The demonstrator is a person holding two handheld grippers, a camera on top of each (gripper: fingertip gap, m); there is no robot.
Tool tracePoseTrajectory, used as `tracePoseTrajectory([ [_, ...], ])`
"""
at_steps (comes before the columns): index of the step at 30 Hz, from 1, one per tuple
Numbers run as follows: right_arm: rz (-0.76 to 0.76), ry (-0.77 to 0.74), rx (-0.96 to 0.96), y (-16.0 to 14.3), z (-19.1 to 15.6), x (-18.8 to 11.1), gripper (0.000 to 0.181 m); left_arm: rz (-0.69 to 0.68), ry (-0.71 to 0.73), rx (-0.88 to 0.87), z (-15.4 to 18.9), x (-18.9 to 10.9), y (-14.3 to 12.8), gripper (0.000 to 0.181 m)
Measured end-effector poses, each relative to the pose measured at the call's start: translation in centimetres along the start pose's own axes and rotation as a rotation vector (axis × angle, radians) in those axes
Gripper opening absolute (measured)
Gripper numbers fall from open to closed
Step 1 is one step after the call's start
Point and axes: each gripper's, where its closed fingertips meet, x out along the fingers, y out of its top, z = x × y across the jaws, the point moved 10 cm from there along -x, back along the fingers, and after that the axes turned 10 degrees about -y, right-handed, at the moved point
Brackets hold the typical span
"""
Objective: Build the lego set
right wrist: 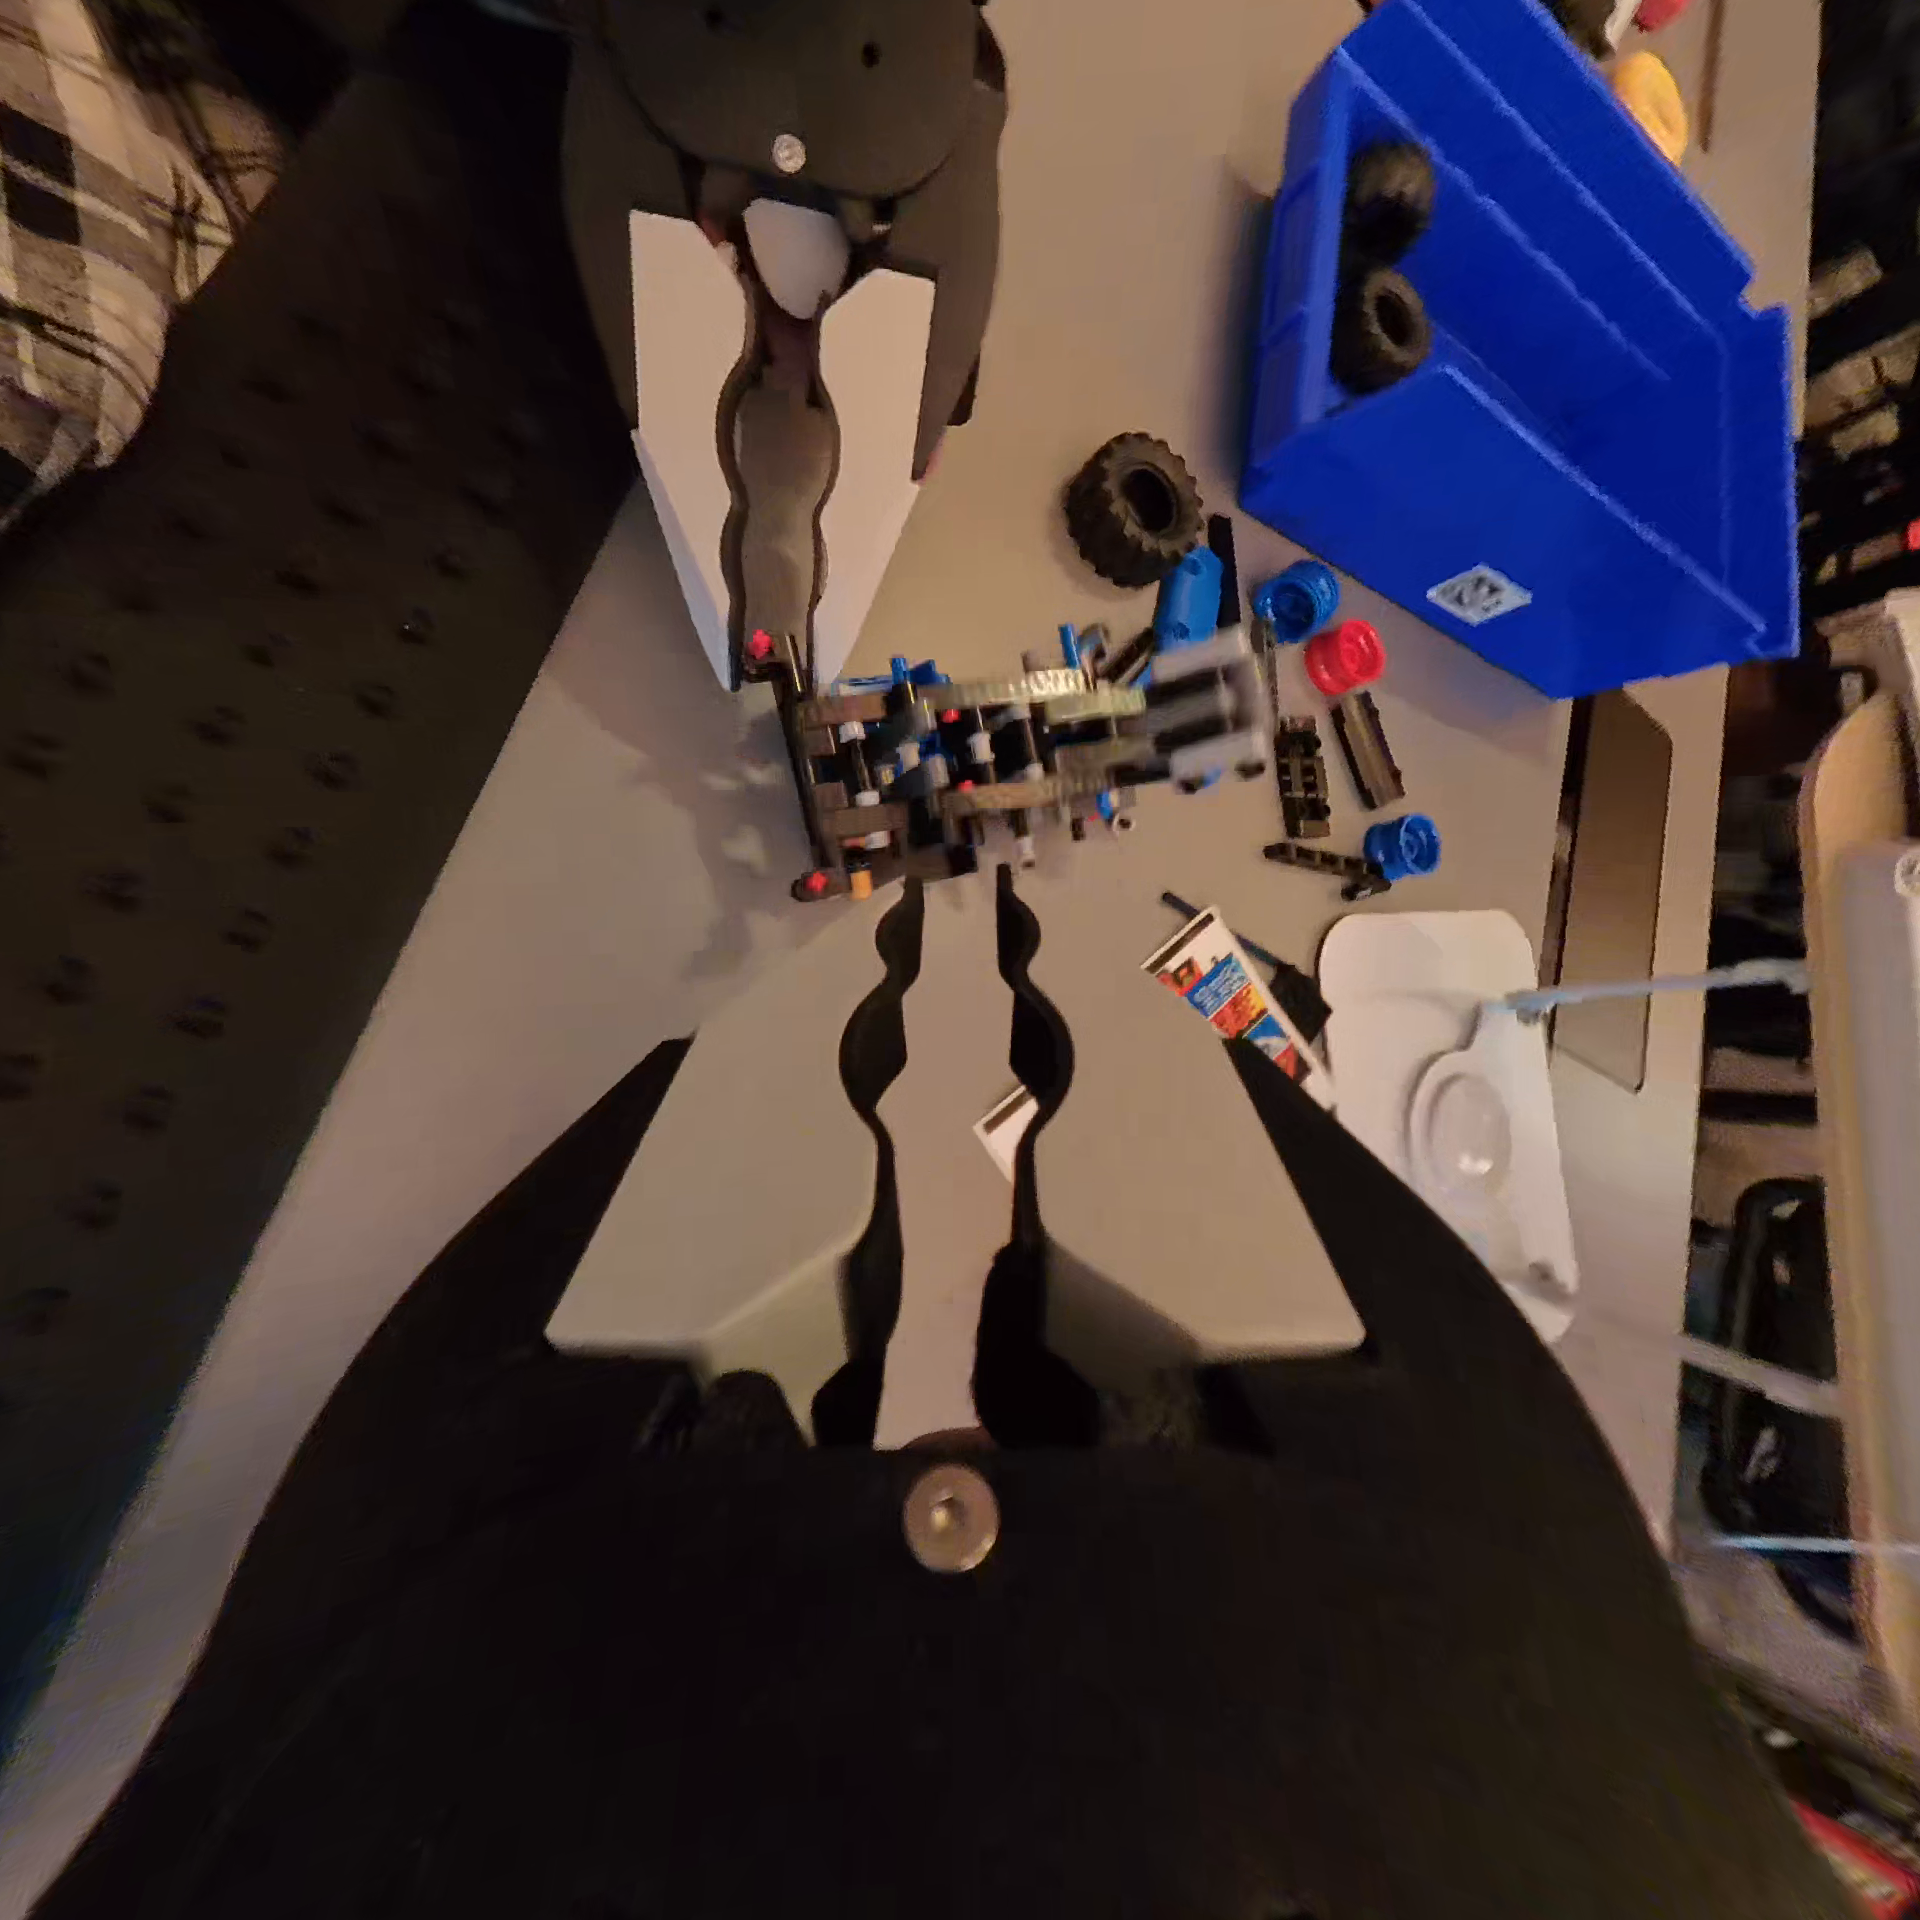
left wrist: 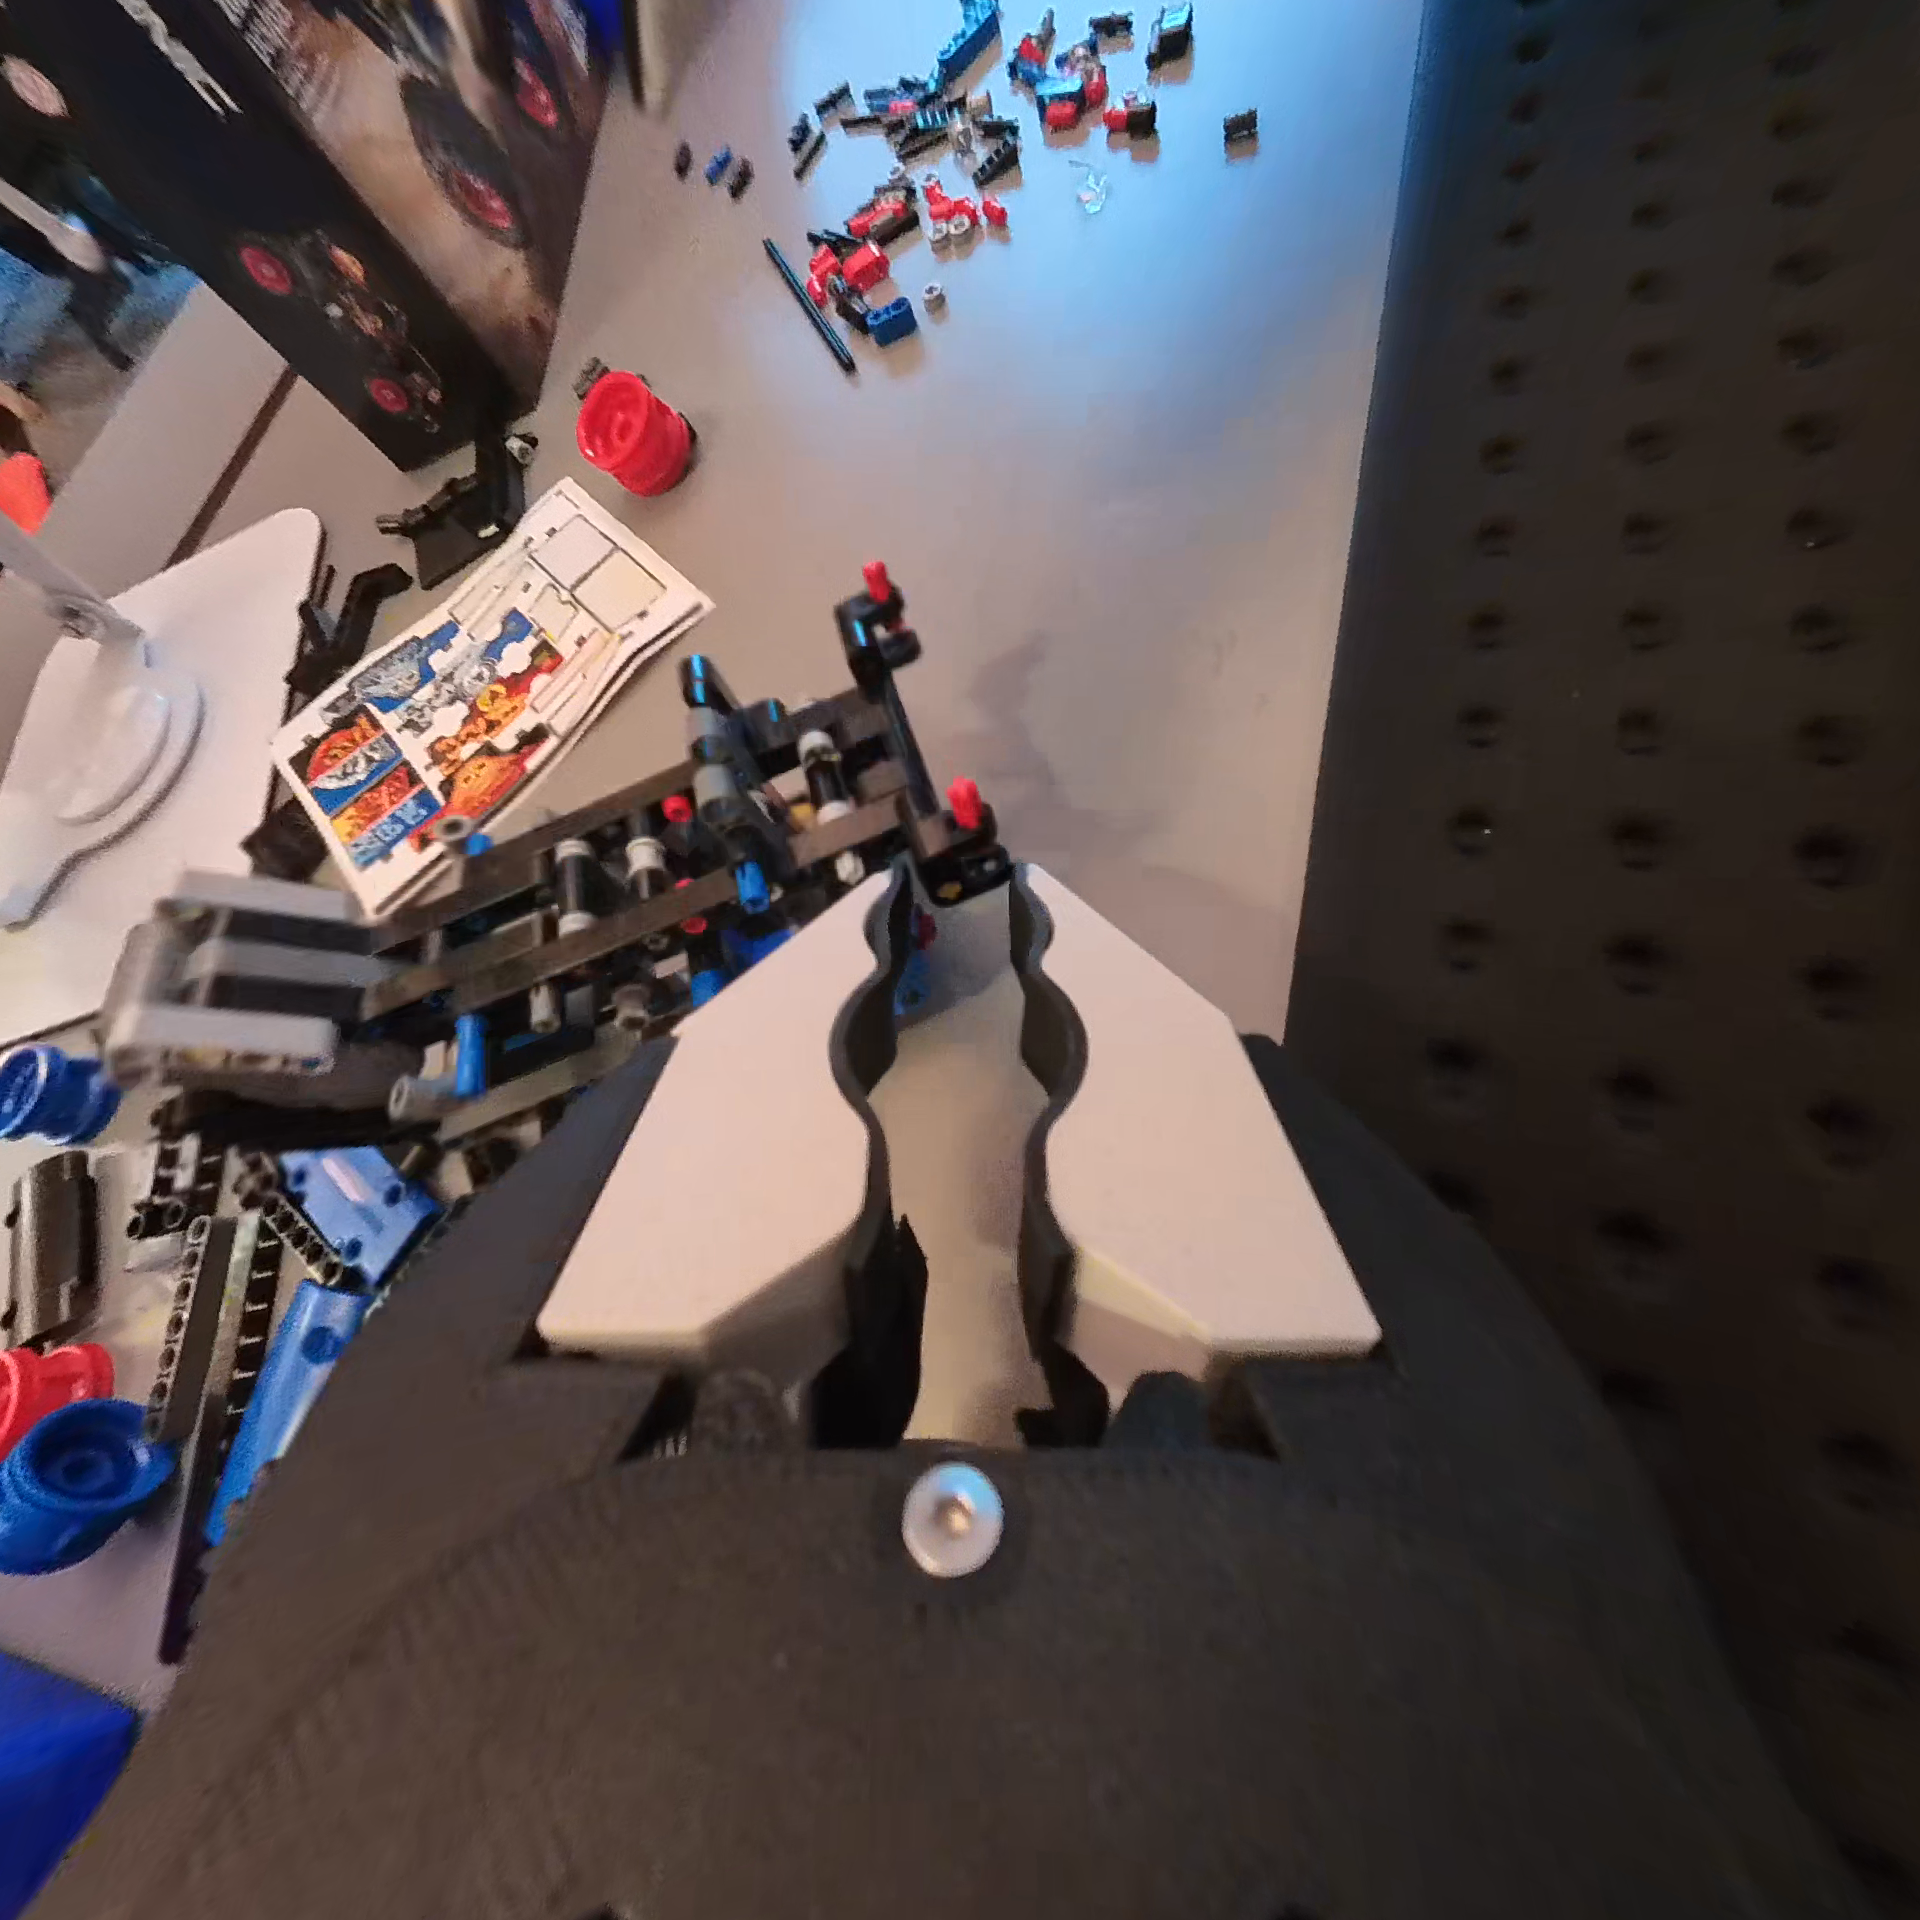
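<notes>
The partly built black, grey and blue beam chassis [right wrist: 997, 758] lies flat on the grey counter [right wrist: 582, 997], directly ahead of both tools, which face each other across it. This placement probably lets one tool steady the frame while the other works on it.

The left tool [left wrist: 961, 883] has its fingers narrowed onto the black end beam with red pins [left wrist: 961, 831] at the chassis corner. A slim gap remains behind the tips, and the grip appears to be a pinch on that beam. In the right wrist view the same tool [right wrist: 774, 649] meets the chassis's far corner.

The right tool [right wrist: 958, 894] is moderately spread and holds nothing. Its tips sit just short of the near edge of the chassis; contact cannot be confirmed.

Loose stock lies to the right of the right tool: a black knobby tyre [right wrist: 1135, 509], blue and red wheel hubs [right wrist: 1320, 629], and a blue plastic bin [right wrist: 1558, 499]. A printed sticker sheet [left wrist: 488, 686] lies beyond the chassis in the left wrist view.
</notes>
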Motion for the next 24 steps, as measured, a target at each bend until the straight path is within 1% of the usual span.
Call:
tracePoseTrajectory([
  [3,-0.039,-0.016,0.07,-1.1,-1.0,0.1,0.015,-0.065,0.003,0.015,0.2,0.8,-0.4,0.018],
  [7,-0.037,-0.028,0.169,-2.4,-2.1,0.9,0.016,-0.065,0.009,0.014,0.2,1.0,-0.2,0.019],
  [10,-0.107,-0.045,0.186,-3.7,-2.6,1.7,0.018,-0.066,0.019,0.012,0.2,1.2,-0.1,0.019],
  [14,-0.118,-0.041,0.25,-5.3,-2.6,2.4,0.022,-0.061,0.045,-0.011,0.3,1.5,0.6,0.017],
  [18,-0.131,-0.048,0.29,-6.4,-2.3,2.7,0.023,-0.061,0.068,-0.043,0.7,2.6,1.8,0.017],
  [20,-0.13,-0.054,0.303,-6.7,-2.2,2.7,0.023,-0.069,0.066,-0.04,0.9,3.4,2.3,0.023],
  [22,-0.139,-0.06,0.31,-7.0,-2.2,2.7,0.024,-0.094,0.046,0.004,1.3,4.0,2.6,0.029],
  [24,-0.143,-0.066,0.316,-7.3,-2.1,2.7,0.025,-0.073,0.014,0.003,1.3,3.7,2.8,0.033],
])
